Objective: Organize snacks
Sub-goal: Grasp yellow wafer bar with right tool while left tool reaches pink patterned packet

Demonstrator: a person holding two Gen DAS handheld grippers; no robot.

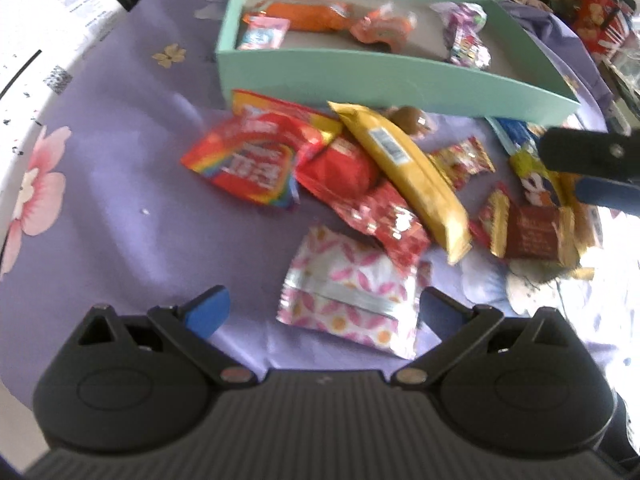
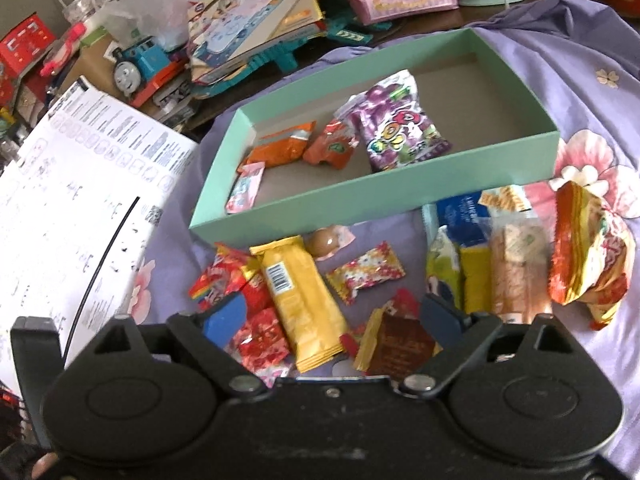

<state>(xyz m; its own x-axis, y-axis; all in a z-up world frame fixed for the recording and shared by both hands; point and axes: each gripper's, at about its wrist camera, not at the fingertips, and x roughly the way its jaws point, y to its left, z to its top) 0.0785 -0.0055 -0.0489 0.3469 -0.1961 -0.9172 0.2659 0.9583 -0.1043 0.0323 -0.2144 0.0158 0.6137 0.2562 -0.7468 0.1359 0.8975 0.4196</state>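
Four snack packets lie inside the mint-green box, which sits ahead of both tools on the lilac flowered cloth: an orange packet, a purple grape packet, a small pink one and one more orange piece, perhaps a jelly cup. Many loose snacks lie between the box and the tools. The yellow bar lies just ahead of the right tool, whose fingers stand wide apart and hold nothing. The pink-and-white pouch lies just ahead of the left tool, also spread apart and empty. A toy train stands far to the left.
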